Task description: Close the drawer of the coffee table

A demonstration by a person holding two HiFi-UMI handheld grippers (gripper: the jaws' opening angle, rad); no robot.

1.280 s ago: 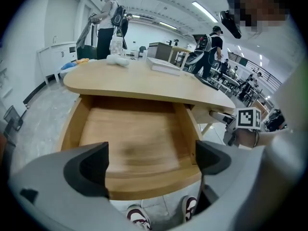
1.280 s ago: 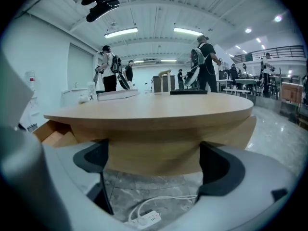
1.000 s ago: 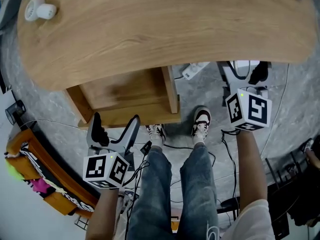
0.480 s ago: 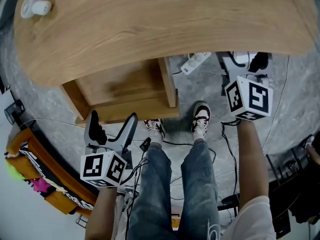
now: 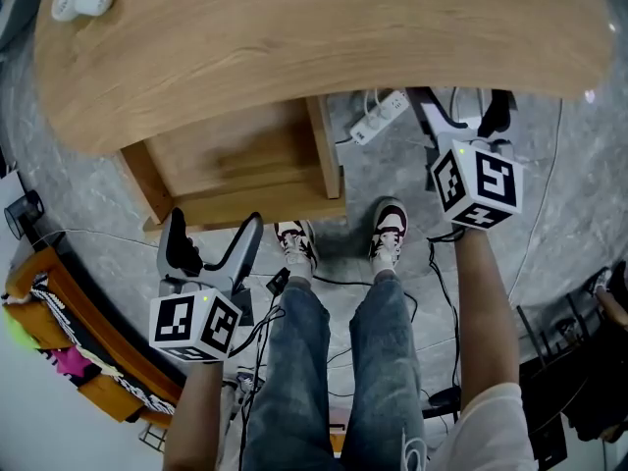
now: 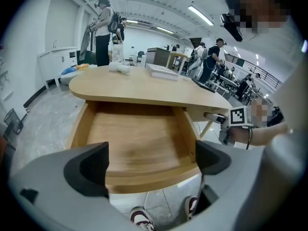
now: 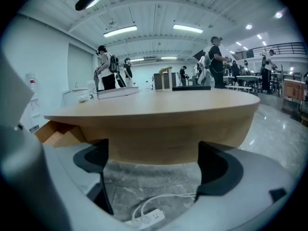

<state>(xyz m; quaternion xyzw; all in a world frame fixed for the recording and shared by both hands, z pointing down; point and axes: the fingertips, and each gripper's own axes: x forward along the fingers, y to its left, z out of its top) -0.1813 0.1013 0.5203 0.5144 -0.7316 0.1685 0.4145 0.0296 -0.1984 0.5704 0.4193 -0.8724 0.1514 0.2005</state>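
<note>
Facing the shallow light-wood drawer (image 6: 139, 143), pulled well out from under the oval wooden coffee table surface (image 5: 324, 37); left claw (image 6: 150, 160) wide and empty near its front, right claw (image 7: 154, 165) wide, empty, off aside; whole push yet to do

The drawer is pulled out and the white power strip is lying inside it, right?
No. The drawer is pulled out, but it is empty, as the left gripper view shows. The white power strip lies on the floor beside the drawer, as the head view shows.
</note>
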